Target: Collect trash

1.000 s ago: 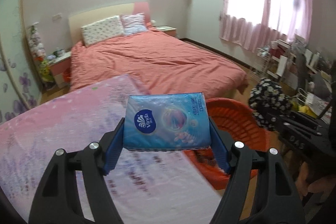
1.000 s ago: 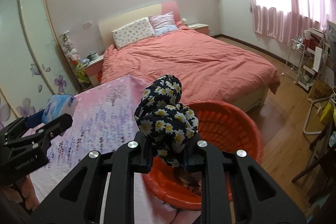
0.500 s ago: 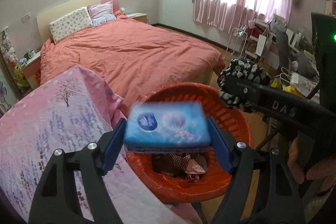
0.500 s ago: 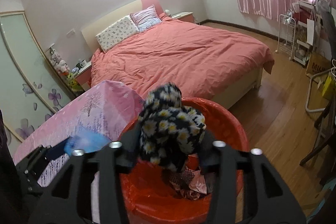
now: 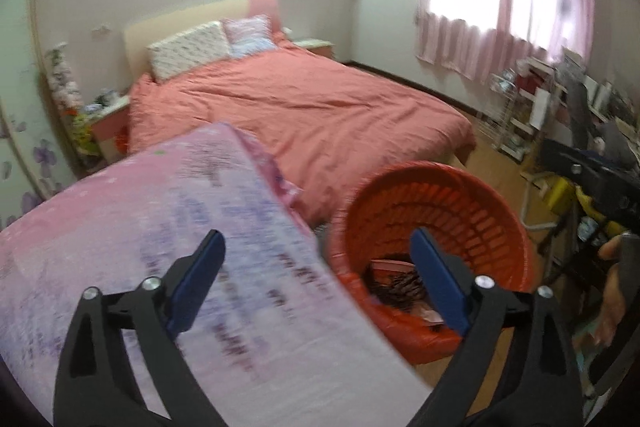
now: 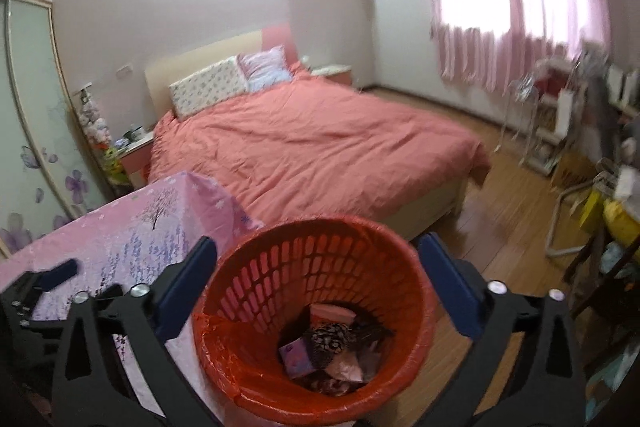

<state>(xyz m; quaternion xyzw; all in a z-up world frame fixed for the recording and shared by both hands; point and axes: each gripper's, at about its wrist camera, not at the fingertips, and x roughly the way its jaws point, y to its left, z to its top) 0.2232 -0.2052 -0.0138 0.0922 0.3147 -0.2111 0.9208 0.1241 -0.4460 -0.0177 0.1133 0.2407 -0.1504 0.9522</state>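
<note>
With both loads dropped into the red basket (image 6: 316, 311) at lower centre, the left gripper (image 5: 316, 267) and right gripper (image 6: 318, 275) have just been opening, fingers now spread and empty, so fetching more trash likely comes next.

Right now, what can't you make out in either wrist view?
- Basket contents, left wrist view: rim and right finger hide most.
- Tablecloth print, left wrist view: motion blur.
- Right tool, left wrist view: cut by edge.
- Shelf items, right wrist view: blurred, small.

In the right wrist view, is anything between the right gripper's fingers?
No. The right gripper stands open and empty above the red basket, where the daisy cloth lies among other trash.
</note>
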